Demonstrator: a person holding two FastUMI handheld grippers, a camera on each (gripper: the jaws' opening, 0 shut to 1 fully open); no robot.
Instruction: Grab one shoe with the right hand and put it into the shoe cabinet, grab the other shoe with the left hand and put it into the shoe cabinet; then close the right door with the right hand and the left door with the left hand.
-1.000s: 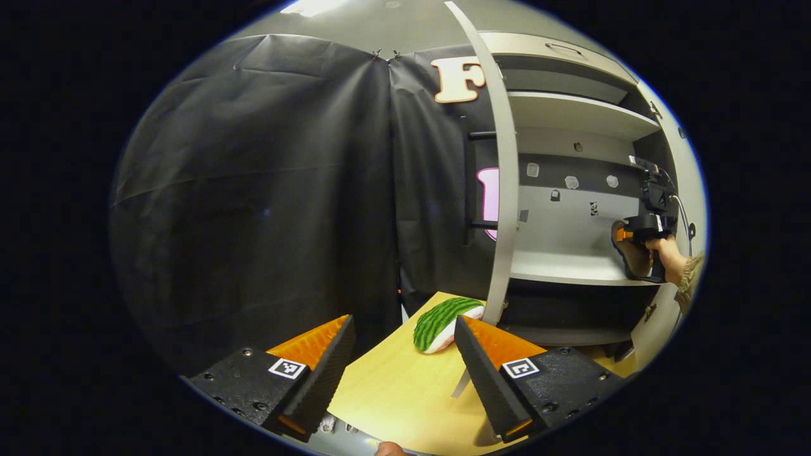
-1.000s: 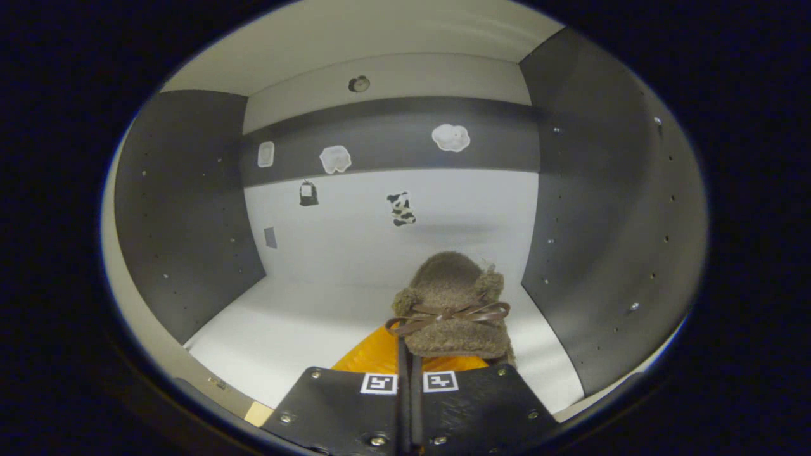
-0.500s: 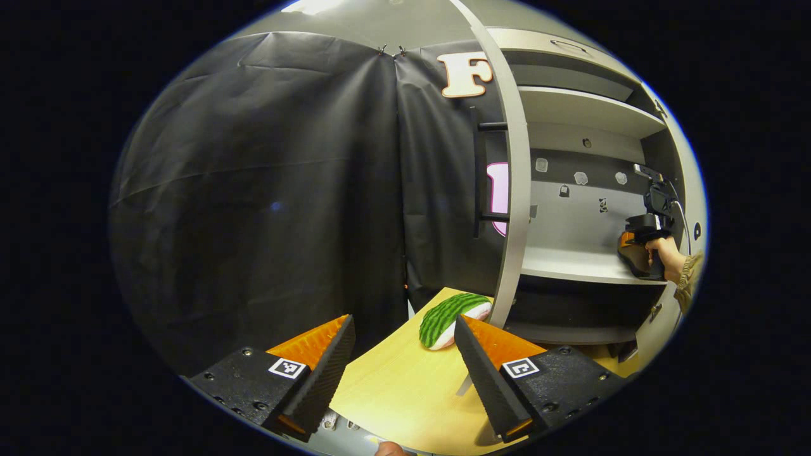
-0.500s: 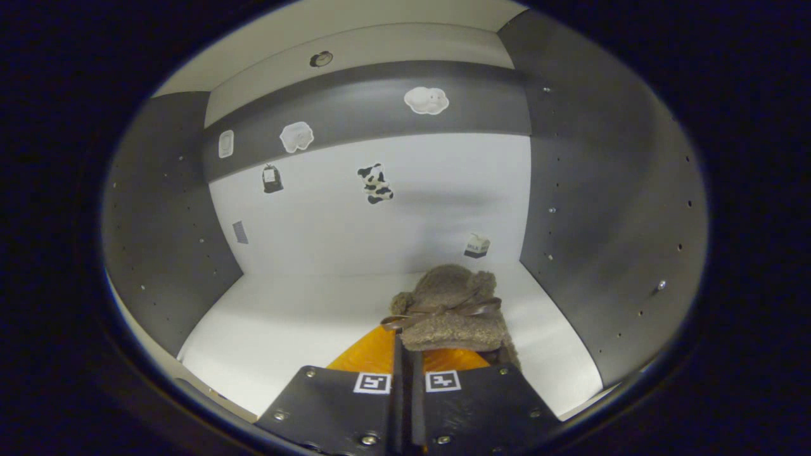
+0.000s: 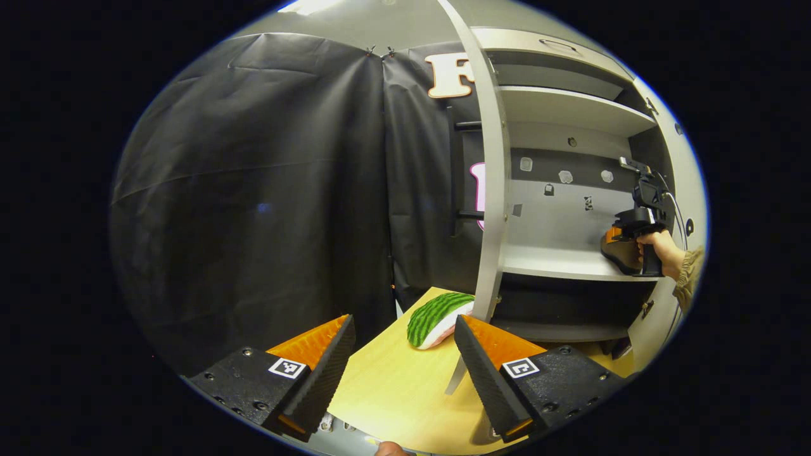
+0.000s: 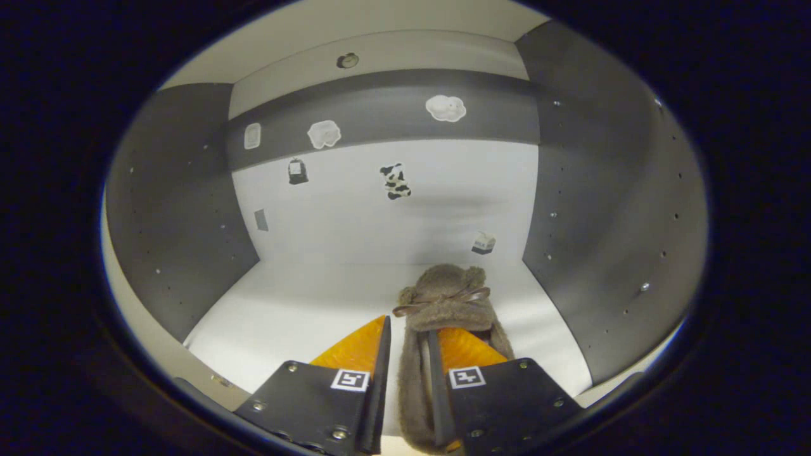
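Soft, light, furry brown slipper (image 6: 443,304) lying on the cabinet shelf (image 6: 304,310), heel collar between the right gripper (image 6: 408,354) fingers; jaws parted a little, loosened, left finger clear of the fur, right one touching or nearly so; probably floppy, best pinched at the heel rim; ahead, back wall with small stickers (image 6: 394,180).

Left gripper (image 5: 402,354) wide open, holding nothing, above the counter (image 5: 393,392); just beyond its tips, watermelon-patterned slipper (image 5: 434,320), likely just as squashy; farther right, open left door (image 5: 491,190) edge-on.
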